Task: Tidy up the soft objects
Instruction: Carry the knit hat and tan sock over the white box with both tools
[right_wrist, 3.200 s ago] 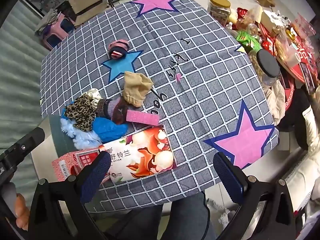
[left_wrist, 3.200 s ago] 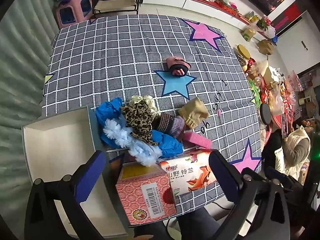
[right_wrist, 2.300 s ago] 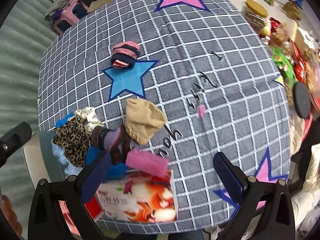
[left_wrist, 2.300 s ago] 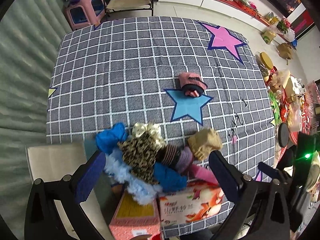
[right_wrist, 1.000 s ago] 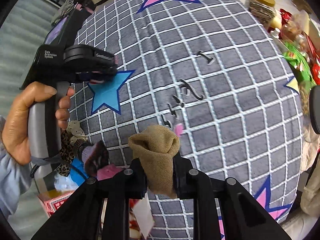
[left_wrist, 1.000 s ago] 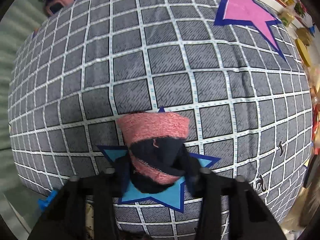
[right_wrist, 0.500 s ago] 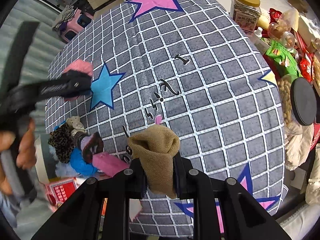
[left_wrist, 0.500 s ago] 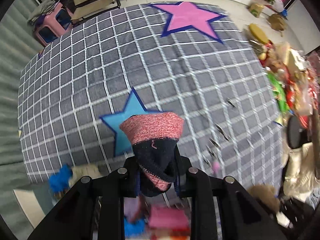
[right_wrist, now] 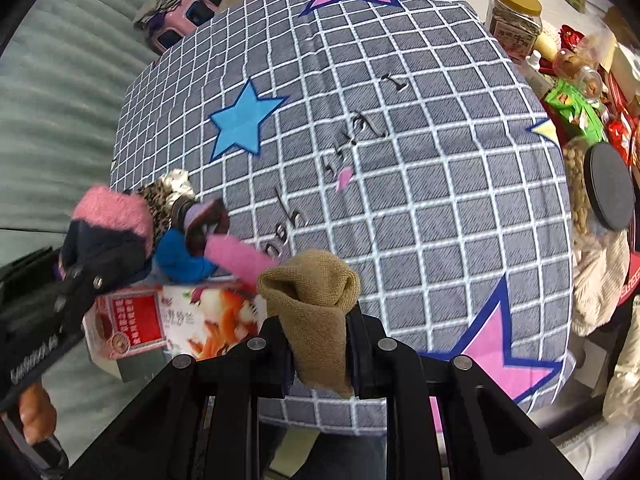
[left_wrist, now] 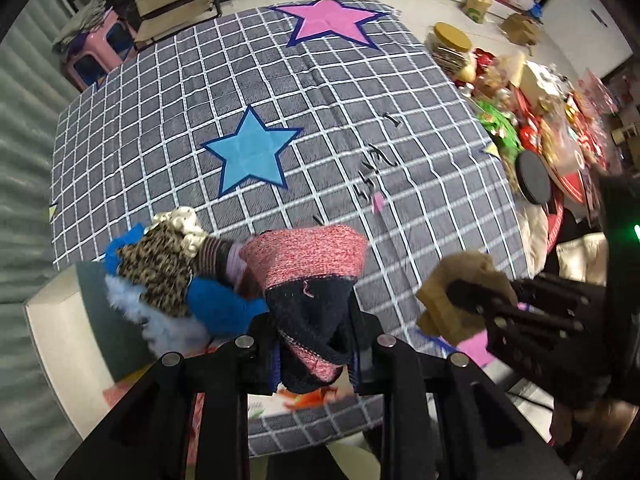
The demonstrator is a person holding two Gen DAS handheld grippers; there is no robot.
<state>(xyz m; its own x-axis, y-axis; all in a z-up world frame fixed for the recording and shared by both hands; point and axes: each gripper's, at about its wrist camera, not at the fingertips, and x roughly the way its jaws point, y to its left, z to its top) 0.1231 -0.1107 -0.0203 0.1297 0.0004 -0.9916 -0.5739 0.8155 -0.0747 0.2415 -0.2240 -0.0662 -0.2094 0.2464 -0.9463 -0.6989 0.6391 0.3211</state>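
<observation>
Left gripper [left_wrist: 314, 344] is clamping a pink and navy rolled sock [left_wrist: 310, 280], jaws pressed in on its navy lower part, pink cuff sticking up above the fingers; it is being held above the near edge of the grid-patterned tablecloth [left_wrist: 192, 92], next to the pile. Right gripper [right_wrist: 318, 344] is pinching a tan rolled sock [right_wrist: 316, 296], jaws closed tight on its lower half, also hanging over the near table edge. In the left wrist view the tan sock is showing at right, in the other gripper's tip. Pile of soft things is sitting at the near left of the cloth: leopard-print fabric piece [left_wrist: 158, 264], blue fuzzy item [left_wrist: 218, 310], light blue fluffy item [left_wrist: 160, 322], cream scrunchie [left_wrist: 182, 222], and a pink fuzzy roll [right_wrist: 236, 256]. Tissue box with fox print [right_wrist: 208, 320] is lying just in front of the pile, red carton [right_wrist: 124, 320] beside it. White open box [left_wrist: 64, 336] is standing off the left edge. Blue star [left_wrist: 252, 154] on the cloth is lying bare.
</observation>
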